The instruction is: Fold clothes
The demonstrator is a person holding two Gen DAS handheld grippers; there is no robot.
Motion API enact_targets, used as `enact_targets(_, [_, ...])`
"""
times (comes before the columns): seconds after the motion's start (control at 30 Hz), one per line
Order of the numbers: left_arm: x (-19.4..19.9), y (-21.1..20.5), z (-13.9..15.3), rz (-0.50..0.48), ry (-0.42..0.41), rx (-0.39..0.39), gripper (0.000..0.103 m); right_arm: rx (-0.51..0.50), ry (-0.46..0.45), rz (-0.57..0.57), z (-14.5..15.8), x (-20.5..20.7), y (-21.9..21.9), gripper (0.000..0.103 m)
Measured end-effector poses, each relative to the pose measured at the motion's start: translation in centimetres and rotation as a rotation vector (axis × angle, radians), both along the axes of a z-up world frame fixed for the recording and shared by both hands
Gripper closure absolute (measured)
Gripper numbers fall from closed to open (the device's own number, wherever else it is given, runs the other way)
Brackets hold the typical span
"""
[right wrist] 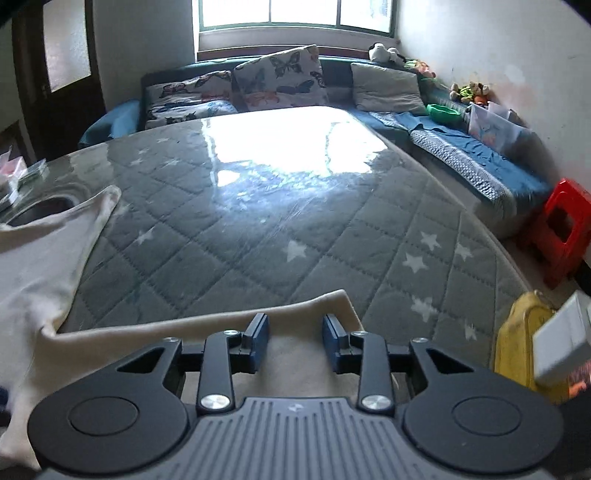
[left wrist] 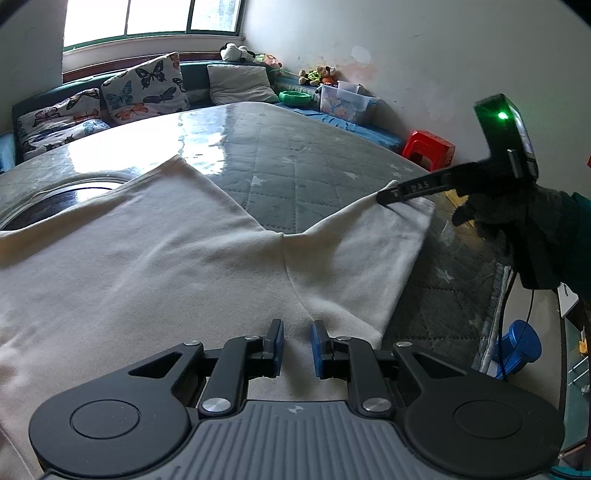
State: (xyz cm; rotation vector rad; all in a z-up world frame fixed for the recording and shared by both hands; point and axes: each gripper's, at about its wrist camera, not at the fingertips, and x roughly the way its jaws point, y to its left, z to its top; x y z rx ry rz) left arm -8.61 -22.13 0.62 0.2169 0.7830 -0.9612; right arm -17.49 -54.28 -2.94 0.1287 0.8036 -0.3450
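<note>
Only left view shows right hand-held gripper (left wrist: 382, 197) at white garment (left wrist: 147, 258) edge; both grippers narrowly parted, gripping nothing.

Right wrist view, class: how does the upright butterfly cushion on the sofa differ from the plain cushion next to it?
The upright butterfly cushion is white, printed with coloured butterflies; the plain cushion is unpatterned grey. The butterfly cushion stands below the middle of the window; the plain cushion sits nearer the corner, under the panda soft toy. Both lean upright against the dark sofa back.
</note>
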Motion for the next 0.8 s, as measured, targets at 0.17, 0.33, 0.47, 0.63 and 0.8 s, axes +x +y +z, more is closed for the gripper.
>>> enact_targets(0.17, [-0.1, 0.0, 0.1, 0.010, -0.002, -0.001, 0.085, -0.030, -0.006, -0.007, -0.2, 1.9, -0.2, 0.072])
enact_targets(0.33, [-0.3, 0.6, 0.7, 0.020, -0.002, -0.002, 0.082, -0.042, 0.015, 0.023, 0.3, 2.5, -0.1, 0.070])
enact_targets(0.47, [-0.3, 2.0, 1.6, 0.047, -0.019, -0.010, 0.079, -0.072, 0.002, 0.073, 1.5, 2.4, 1.4, 0.065])
enact_targets(0.63, [0.0, 4.9, 2.9, 0.112, -0.044, -0.036, 0.079, -0.064, -0.023, 0.196, 2.9, 2.3, 4.4, 0.063])
enact_targets(0.8, [0.9, 8.6, 3.1, 0.226, -0.035, -0.046, 0.079, -0.042, -0.040, 0.360, 3.6, 2.5, 8.9, 0.060])
